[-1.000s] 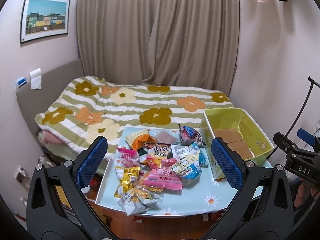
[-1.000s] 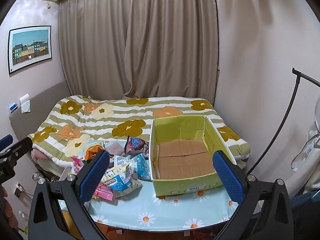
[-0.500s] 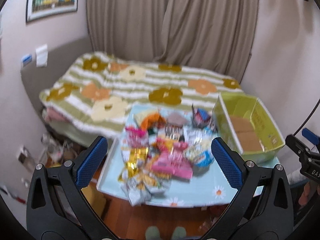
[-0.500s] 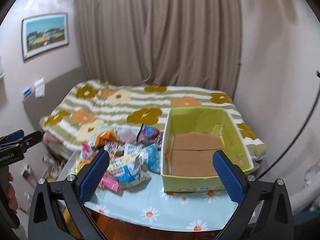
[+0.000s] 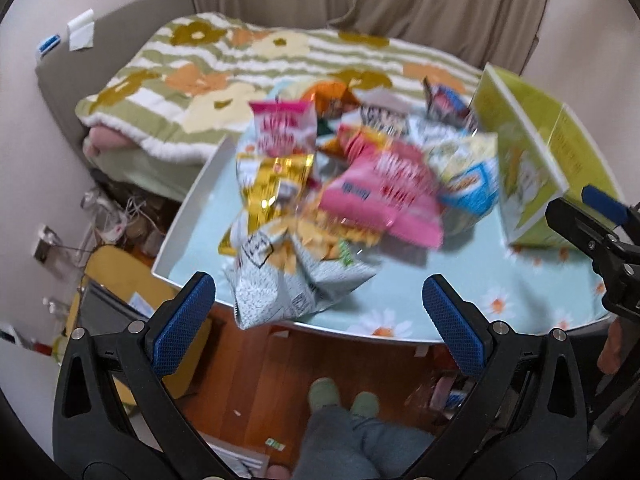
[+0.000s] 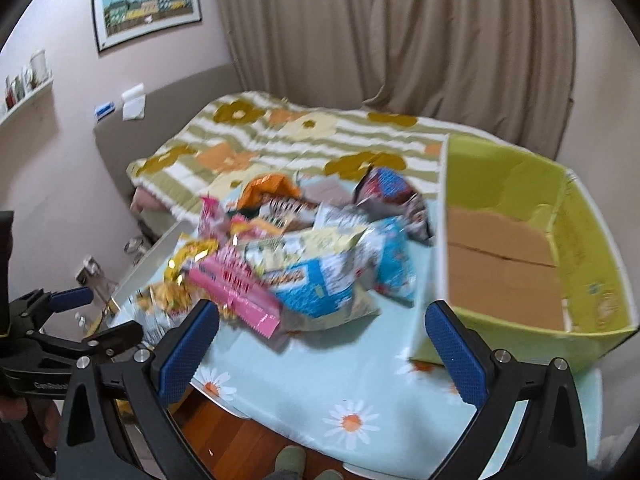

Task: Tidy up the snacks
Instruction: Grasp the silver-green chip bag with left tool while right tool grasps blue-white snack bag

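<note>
A pile of snack bags point(image 5: 340, 184) lies on a low table with a light blue daisy cloth point(image 5: 460, 276); the pile also shows in the right wrist view point(image 6: 296, 264). A grey-white bag point(image 5: 288, 284) hangs over the near table edge. A pink pack point(image 5: 384, 196) and a blue-white bag point(image 6: 316, 284) lie on top. An empty green cardboard box point(image 6: 520, 248) stands at the table's right. My left gripper point(image 5: 319, 312) is open, just in front of the grey-white bag. My right gripper point(image 6: 322, 346) is open above the table's near edge, between pile and box.
A bed with a flowered blanket point(image 5: 224, 72) lies behind the table, with curtains point(image 6: 400, 40) beyond. The wooden floor point(image 5: 256, 380) and the person's feet point(image 5: 344, 400) are below. Clutter and a yellow object point(image 5: 120, 272) sit left of the table.
Both grippers have moved down and forward toward the table, tilting down. The snack pile and box now appear much closer. Both stay open.
</note>
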Demonstrator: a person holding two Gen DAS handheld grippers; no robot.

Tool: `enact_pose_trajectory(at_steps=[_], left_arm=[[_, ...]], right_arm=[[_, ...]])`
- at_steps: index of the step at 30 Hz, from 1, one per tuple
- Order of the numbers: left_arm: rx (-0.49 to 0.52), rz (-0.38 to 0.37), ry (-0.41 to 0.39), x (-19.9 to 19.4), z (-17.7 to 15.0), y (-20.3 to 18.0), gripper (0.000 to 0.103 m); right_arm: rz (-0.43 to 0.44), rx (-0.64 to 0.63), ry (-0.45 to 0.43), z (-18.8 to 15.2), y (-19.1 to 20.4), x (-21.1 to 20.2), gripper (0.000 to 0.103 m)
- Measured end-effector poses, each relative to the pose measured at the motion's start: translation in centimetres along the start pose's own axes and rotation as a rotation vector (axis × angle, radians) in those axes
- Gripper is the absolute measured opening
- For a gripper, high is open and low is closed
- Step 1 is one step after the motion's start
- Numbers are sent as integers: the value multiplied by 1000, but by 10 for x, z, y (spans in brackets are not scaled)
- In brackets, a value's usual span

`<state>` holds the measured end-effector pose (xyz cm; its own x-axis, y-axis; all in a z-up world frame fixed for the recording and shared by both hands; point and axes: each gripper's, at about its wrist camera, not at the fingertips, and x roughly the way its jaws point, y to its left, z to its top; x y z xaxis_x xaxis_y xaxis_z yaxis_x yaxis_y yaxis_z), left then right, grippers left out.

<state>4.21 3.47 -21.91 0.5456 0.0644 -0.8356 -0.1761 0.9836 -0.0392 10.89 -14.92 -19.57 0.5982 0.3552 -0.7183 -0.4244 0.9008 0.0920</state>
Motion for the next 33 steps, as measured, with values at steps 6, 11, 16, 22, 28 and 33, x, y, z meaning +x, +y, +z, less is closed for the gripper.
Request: enact_pose_trajectory(at_steps=[6,11,16,22,28,33], left_arm=[[85,56,-7,37,-9,-2,102],[223,132,-34,54,-12,-14,102],[315,145,-20,70,-8,-22,102],[311,114,5,87,-2,-16,101],[325,90,24,93,0,-11,86],[311,68,29,92,1,-7,81]], right_arm=[[-27,-66,23,-13,14,38,103],[-64,-95,31,-12,19,59,102],[-95,-105,32,-9,18,78,102],[-111,-128,39,-2,18,93,91],[-101,-137,56,0,12,104,80],[-77,-111,65,3,8,109,75]])
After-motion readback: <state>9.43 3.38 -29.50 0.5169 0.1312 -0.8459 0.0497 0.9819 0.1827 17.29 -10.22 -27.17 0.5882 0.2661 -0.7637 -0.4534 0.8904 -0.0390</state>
